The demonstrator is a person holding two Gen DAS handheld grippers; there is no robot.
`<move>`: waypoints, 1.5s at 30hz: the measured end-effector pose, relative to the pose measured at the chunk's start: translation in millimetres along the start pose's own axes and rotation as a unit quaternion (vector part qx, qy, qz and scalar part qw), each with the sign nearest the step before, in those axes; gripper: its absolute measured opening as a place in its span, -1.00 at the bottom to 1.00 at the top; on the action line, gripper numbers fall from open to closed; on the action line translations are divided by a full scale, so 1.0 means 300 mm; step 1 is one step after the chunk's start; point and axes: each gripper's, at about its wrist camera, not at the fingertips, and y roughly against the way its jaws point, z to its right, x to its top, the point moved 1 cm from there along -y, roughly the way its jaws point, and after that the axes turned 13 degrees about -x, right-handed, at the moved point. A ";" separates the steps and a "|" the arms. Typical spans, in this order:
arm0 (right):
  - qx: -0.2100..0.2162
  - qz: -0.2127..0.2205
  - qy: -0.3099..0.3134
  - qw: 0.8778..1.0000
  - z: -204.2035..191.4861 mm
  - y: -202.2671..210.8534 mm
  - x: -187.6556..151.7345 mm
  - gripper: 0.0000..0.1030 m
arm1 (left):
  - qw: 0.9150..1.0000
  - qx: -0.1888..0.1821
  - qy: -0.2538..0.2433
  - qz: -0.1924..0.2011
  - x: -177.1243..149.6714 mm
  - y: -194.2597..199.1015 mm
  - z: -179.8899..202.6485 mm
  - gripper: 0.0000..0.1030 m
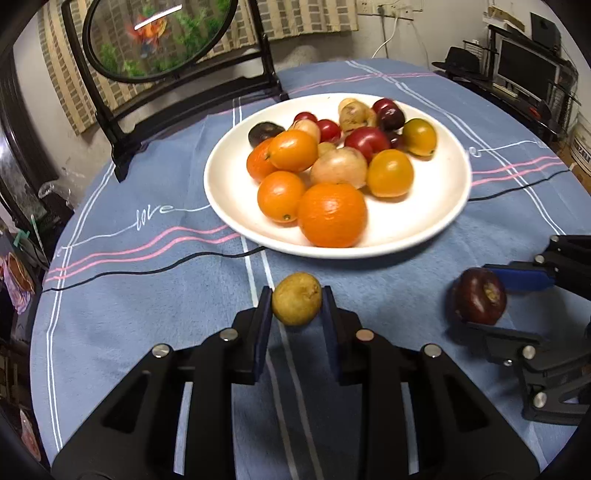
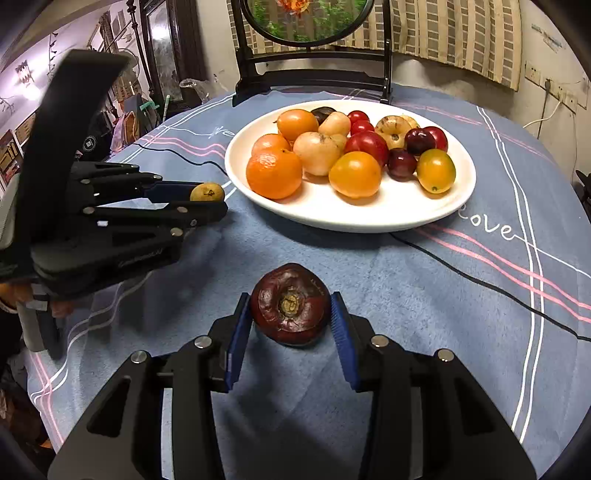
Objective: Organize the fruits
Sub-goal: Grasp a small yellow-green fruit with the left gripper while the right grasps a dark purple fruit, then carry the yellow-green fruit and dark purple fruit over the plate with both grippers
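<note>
A white plate [image 1: 225, 199] [image 2: 373, 226] in the middle of the blue tablecloth holds several oranges, yellow, pale and dark red fruits. My left gripper [image 1: 296, 291] [image 2: 213, 197] is shut on a small yellow-brown fruit [image 1: 296, 299] [image 2: 207, 192] just in front of the plate's near rim. My right gripper [image 2: 290, 301] [image 1: 478, 297] is shut on a dark purple fruit [image 2: 290, 302] [image 1: 479, 297], its wrinkled stem end facing the camera, low over the cloth to the right of the left gripper. I cannot tell whether either fruit touches the cloth.
A round glass panel on a black stand [image 1: 159, 37] [image 2: 310, 22] rises behind the plate. A thin black cable [image 1: 147, 271] [image 2: 480, 280] runs across the cloth under the plate. Beyond the round table's edge are furniture and shelves.
</note>
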 end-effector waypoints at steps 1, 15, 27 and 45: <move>0.000 0.002 0.002 1.000 -0.003 0.007 -0.002 -0.17 | 1.000 0.001 -0.003 0.003 -0.002 0.013 0.010 -0.49; 0.001 0.017 0.009 1.000 -0.015 0.080 -0.007 -0.17 | 0.999 0.000 -0.021 0.033 0.003 0.122 0.065 -0.49; -0.007 0.034 0.011 0.999 0.022 0.090 0.067 -0.17 | 0.999 -0.004 -0.017 0.038 0.058 0.102 0.047 -0.49; -0.048 0.089 -0.023 0.995 0.168 0.038 0.347 -0.17 | 0.997 0.017 0.007 0.079 0.327 0.037 -0.037 -0.49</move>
